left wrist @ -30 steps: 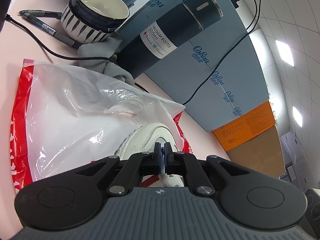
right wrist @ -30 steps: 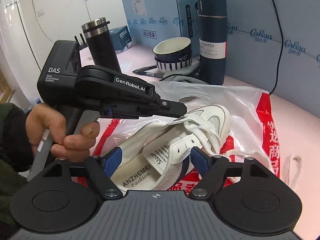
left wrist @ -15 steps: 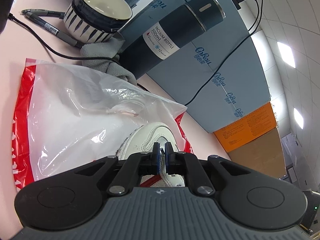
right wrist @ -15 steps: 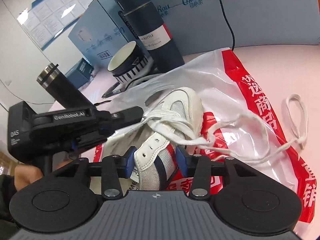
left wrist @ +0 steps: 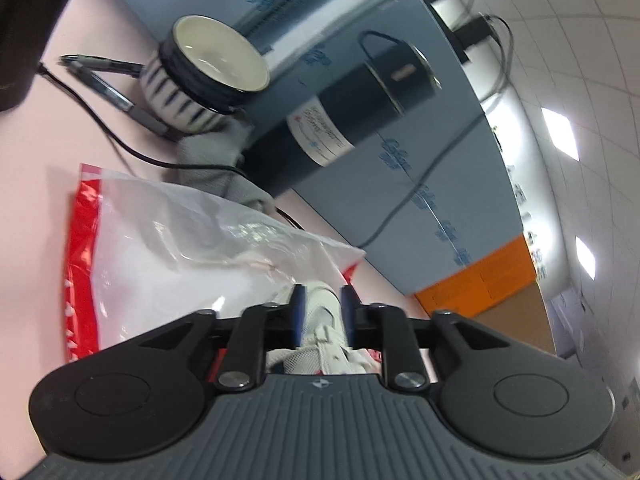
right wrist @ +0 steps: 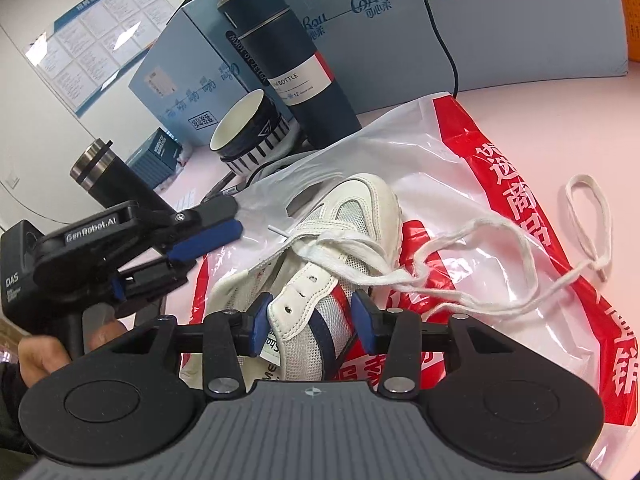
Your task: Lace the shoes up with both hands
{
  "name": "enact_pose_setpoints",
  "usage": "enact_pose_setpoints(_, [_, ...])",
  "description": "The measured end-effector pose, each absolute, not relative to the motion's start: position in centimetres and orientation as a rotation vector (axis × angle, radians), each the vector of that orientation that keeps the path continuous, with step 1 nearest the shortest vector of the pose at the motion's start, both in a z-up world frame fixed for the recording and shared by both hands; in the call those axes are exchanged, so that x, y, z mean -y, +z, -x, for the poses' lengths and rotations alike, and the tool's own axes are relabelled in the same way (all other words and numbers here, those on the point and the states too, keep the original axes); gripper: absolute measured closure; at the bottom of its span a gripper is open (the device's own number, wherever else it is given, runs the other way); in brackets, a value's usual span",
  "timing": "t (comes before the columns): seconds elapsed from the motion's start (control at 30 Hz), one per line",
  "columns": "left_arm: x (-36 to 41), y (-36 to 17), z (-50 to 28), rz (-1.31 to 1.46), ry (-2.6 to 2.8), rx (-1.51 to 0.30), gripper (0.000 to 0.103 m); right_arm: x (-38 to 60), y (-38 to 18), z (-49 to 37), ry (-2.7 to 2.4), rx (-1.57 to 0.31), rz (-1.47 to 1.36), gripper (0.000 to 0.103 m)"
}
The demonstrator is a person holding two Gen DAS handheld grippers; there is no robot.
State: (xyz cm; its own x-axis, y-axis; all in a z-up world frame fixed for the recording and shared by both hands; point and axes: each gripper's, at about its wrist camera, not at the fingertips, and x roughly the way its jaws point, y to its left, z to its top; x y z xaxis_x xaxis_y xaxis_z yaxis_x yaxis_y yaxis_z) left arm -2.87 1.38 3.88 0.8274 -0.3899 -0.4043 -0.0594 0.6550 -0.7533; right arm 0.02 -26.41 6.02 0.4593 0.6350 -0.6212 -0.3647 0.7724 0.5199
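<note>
My right gripper (right wrist: 310, 318) has blue pads (right wrist: 259, 320) that look matt and rubbery, set on black plastic arms with shiny metal screws. Between them sits the shoe (right wrist: 320, 280): smooth white leather-like panels, open mesh cloth, a navy stripe. Its lace (right wrist: 472, 256) is flat woven cotton, slightly fuzzy. Under it the bag (right wrist: 480, 152) is thin glossy plastic, crinkled, clear with red print. The bowl (right wrist: 252, 132) looks like glazed ceramic. The vacuum bottle (right wrist: 304, 76) is matt dark blue with a paper label. My left gripper (right wrist: 212, 224) is matt black plastic.
</note>
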Motion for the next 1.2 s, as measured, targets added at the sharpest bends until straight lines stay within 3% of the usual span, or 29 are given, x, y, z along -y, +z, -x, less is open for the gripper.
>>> enact_pose_setpoints(0.2, [1.6,3.4,1.7,0.737,-0.223,-0.629,0.078,26.7,5.9,0.0,0.631,-0.904,-0.347,0.062])
enact_pose_setpoints(0.33, [2.1,3.6,1.6,0.664,-0.185,-0.618,0.101,26.8,5.8,0.0,0.629,-0.904,-0.356,0.062])
enact_pose_setpoints(0.77, [-0.2,4.3,2.1,0.719,-0.128,-0.561,0.101,26.8,5.6,0.0,0.617,-0.913,-0.357,0.061])
enact_pose_setpoints(0.87, [-1.6,4.8,2.2,0.735,-0.081,-0.525,0.101,27.0,5.3,0.0,0.602,-0.931,-0.367,0.049])
enact_pose_setpoints(1.2, [-6.2,7.0,3.5,0.737,0.043,-0.430,0.101,27.7,3.8,-0.1,0.539,-1.002,-0.410,0.053])
